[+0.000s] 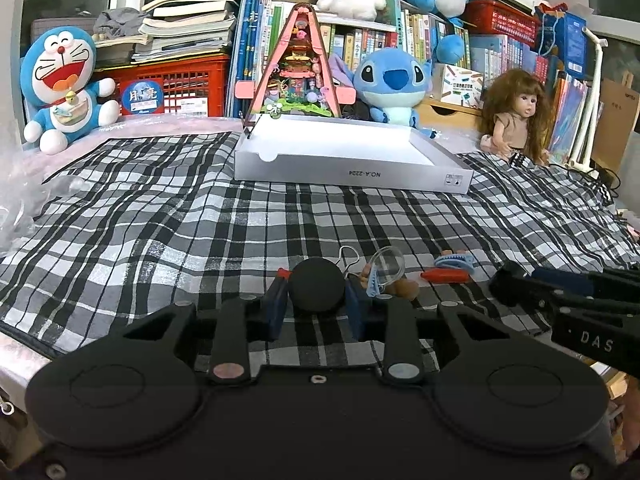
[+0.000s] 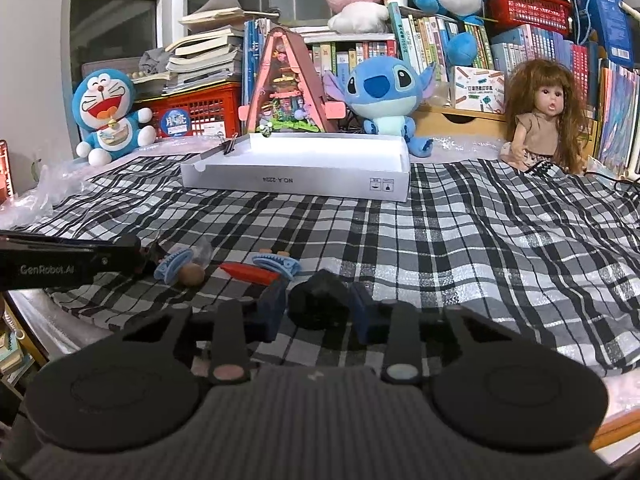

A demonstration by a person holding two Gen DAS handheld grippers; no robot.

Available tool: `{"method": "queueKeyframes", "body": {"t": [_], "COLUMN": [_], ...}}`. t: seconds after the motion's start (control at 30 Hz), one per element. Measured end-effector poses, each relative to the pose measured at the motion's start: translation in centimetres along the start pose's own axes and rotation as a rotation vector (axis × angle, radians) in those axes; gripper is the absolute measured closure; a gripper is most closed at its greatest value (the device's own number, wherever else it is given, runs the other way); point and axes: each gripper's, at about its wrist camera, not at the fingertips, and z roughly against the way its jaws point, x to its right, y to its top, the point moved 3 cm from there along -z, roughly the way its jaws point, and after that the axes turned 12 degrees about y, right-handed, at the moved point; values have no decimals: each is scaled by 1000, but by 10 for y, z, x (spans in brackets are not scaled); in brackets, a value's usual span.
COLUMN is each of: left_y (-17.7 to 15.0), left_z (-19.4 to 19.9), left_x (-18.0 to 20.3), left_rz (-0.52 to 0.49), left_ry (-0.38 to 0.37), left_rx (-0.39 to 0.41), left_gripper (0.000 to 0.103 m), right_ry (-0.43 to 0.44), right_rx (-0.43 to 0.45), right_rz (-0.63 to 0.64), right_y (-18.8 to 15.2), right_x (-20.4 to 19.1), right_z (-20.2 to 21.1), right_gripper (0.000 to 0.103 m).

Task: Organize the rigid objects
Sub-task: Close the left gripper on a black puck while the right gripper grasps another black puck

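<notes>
Checkered black-and-white cloth (image 1: 160, 216) covers the surface I am working over, with a shelf of books and plush toys behind it. Through the left wrist camera I see my left gripper (image 1: 317, 300) with its blue pads pressed against both sides of a round black object (image 1: 317, 290), so the fingers are pinching it. Through the right wrist camera my right gripper (image 2: 318, 308) has its blue pads drawn in around an angular black object (image 2: 318, 300); the right pad looks to touch it, while on the left I cannot tell whether the pad is touching. Just beyond the left fingers lie a clear round lens (image 1: 387, 266), a blue toothed clip (image 1: 374, 282) and a brown nut-like piece (image 1: 404, 289). A little farther right sit a red stick (image 1: 445, 275) and a second blue clip (image 1: 456, 260), both loose on the cloth between my two grippers. Well beyond all of these, toward the back of the cloth, stands a shallow white box (image 1: 348, 172), open on top, with a black binder clip (image 2: 229, 147) on its left rim. Behind the box I see a pink triangular toy house (image 1: 298, 68), a blue Stitch plush (image 1: 394, 80), a Doraemon plush (image 1: 64, 88) at the left and a long-haired doll (image 1: 516, 120) at the right.
</notes>
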Motion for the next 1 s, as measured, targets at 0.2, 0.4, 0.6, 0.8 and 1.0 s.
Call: {"method": "queueKeyframes", "body": {"t": [0.2, 0.4, 0.6, 0.8, 1.0], "left_y": [0, -2, -1, -1, -2], "left_z": [0, 0, -1, -2, -3], "left_x": [-3, -3, -5, -7, -8], "left_rz": [4, 5, 6, 5, 3], "left_ry": [8, 12, 15, 21, 21], "left_rx": [-5, -10, -10, -15, -16], "left_gripper": [74, 74, 74, 74, 74], "right_ry": [-2, 3, -26, -108, -166], "right_rx": [-16, -12, 11, -2, -19], "right_rz": [0, -39, -139, -169, -154], "right_y": [-4, -3, 3, 3, 0], "right_x": [-1, 5, 25, 42, 50], "right_z": [-2, -4, -6, -9, -9], "right_gripper": [62, 57, 55, 55, 55]}}
